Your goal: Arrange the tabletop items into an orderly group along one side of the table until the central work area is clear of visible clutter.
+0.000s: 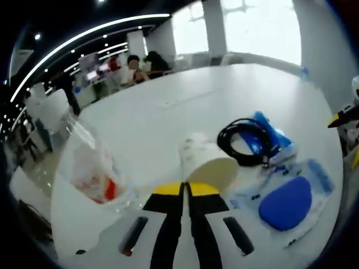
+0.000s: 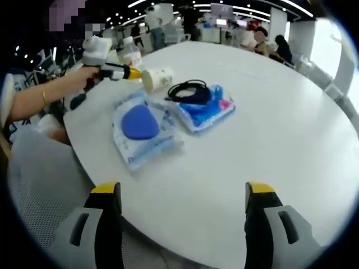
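Currently: L gripper [image 1: 185, 189] has jaws together, yellow tips pinching the rim of the paper cup [image 1: 205, 161]. Cup lies on its side on the white table [image 1: 168, 112], open end toward the tips. From the right gripper view, same L gripper [image 2: 136, 73] shows at far left edge of table, held by a person's hand [image 2: 84, 75], w/ cup [image 2: 157, 79] at its tip.

R gripper [image 2: 182, 196]: jaws spread wide, nothing between them, hovering over near table edge, well apart from the items.

Items, left gripper view:
- black cable coil [image 1: 245, 140] just right of cup, resting partly on blue packet [image 1: 273, 137].
- clear bag w/ blue oval pad [image 1: 286, 203] nearer to camera, right of the jaws.
- clear plastic container [image 1: 92, 168] w/ red/white contents to left of cup; contents blurred, can't ID.

Right gripper view:
- pad bag [image 2: 142, 128] and blue packet [image 2: 206, 110] side by side, edges touching or overlapping; cable [image 2: 188, 89] on packet's far end, near cup.
- all items cluster toward the table's [image 2: 269, 134] left-far side; centre and right of tabletop bare.

Bkgd: people [image 1: 140, 66] seated at far tables, ceiling strip lights, bright windows.
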The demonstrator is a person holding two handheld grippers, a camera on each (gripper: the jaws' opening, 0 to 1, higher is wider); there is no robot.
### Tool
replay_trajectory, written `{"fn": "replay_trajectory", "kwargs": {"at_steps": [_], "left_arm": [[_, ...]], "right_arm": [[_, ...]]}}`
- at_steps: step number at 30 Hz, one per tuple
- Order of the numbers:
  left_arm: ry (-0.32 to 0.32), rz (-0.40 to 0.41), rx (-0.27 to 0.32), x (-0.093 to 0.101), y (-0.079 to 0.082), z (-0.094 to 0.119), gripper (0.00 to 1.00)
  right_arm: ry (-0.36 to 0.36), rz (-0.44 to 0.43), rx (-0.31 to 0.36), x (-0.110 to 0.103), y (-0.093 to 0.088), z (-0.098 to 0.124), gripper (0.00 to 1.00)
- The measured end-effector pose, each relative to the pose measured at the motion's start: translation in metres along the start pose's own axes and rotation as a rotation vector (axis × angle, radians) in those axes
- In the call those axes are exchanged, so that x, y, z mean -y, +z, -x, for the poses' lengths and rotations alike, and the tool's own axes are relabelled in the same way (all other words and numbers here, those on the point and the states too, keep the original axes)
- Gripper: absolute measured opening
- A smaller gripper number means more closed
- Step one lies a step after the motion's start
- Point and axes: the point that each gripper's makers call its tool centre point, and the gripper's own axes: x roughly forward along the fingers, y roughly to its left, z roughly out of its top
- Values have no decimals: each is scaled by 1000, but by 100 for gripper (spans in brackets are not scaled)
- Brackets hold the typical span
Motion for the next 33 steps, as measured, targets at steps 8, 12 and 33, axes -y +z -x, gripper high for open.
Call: {"fn": "replay_trajectory", "kwargs": {"at_steps": [8, 12, 33], "left_arm": [[24, 37, 27, -8, 9, 7, 0], [34, 43, 25, -12, 9, 9, 0], [-20, 15, 78, 1, 35, 39, 0]], "right_arm": [[0, 1, -2, 0, 0, 0, 90], [3, 3, 0, -1, 0, 0, 90], [8, 18, 20, -4, 5, 1, 91]]}}
